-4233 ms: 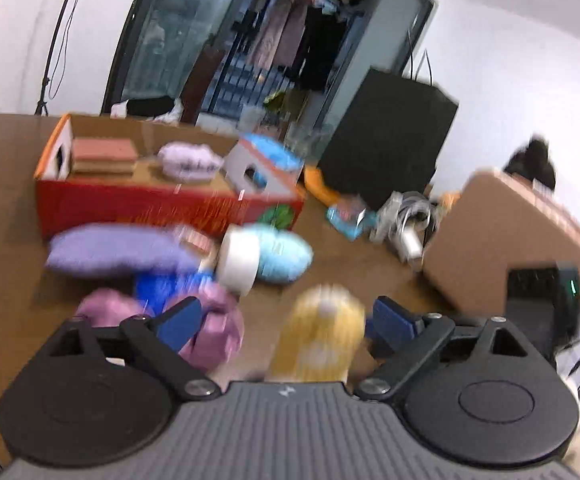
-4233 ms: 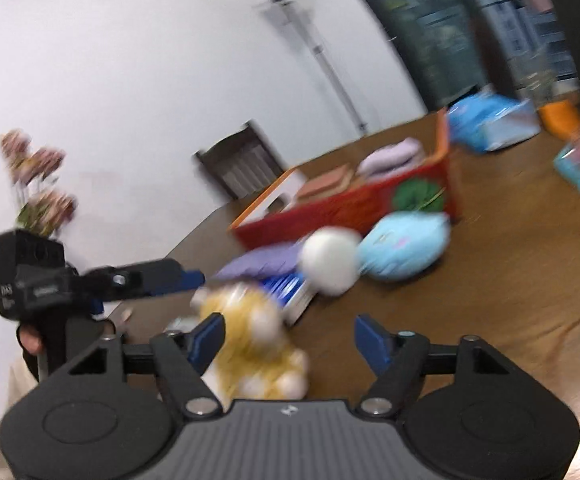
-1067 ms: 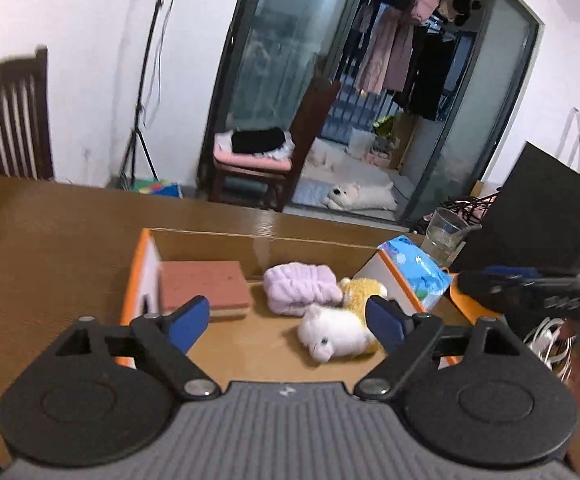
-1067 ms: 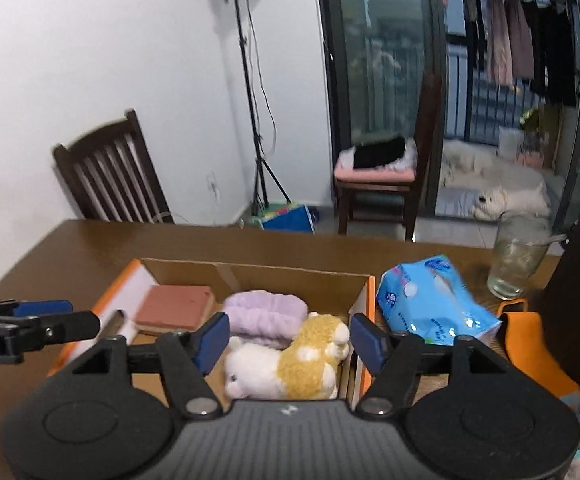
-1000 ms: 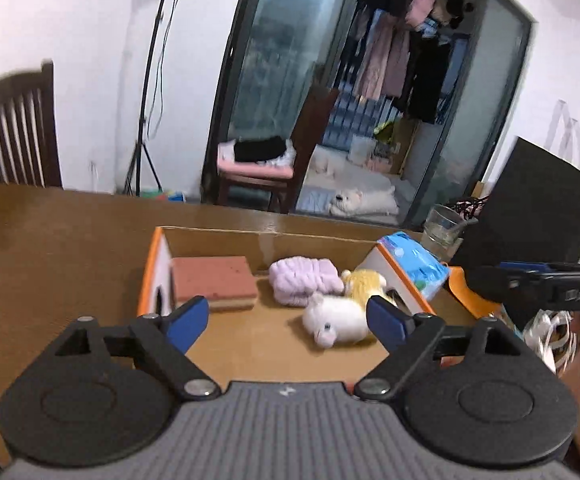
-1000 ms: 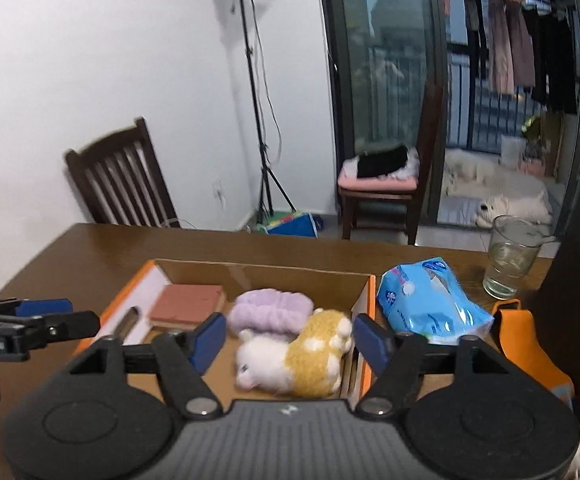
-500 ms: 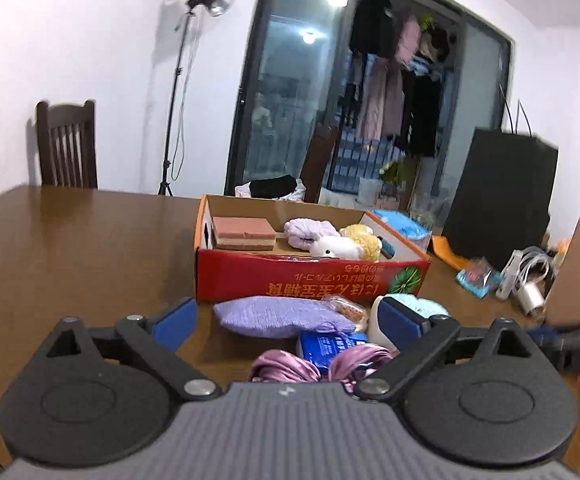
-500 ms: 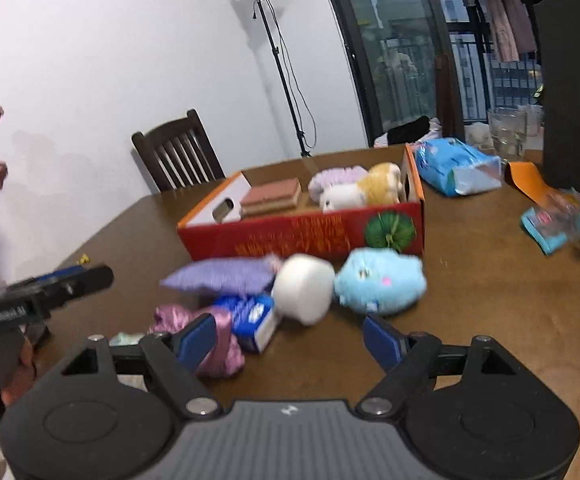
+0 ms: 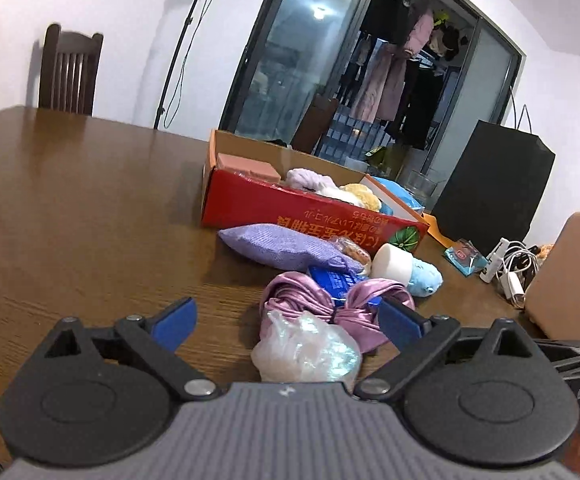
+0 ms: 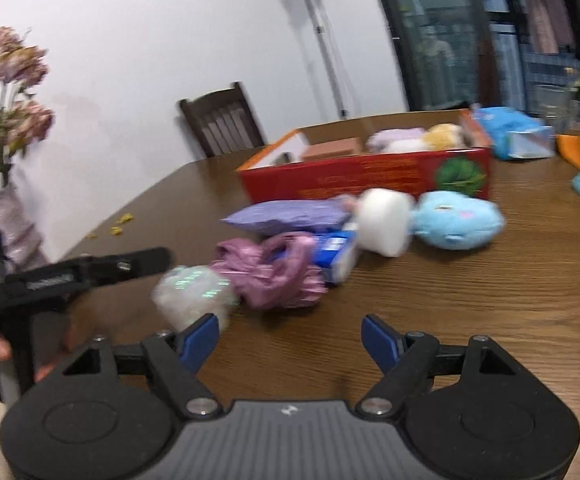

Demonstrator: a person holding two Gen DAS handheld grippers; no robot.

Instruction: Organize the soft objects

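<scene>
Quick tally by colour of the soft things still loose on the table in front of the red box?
Purple/pink: 2, the lilac pouch and the satin scrunchie
Blue: 1, the plush
White: 1, the foam roll
Clear/iridescent: 1, the crinkly bag
Total: 5
</scene>
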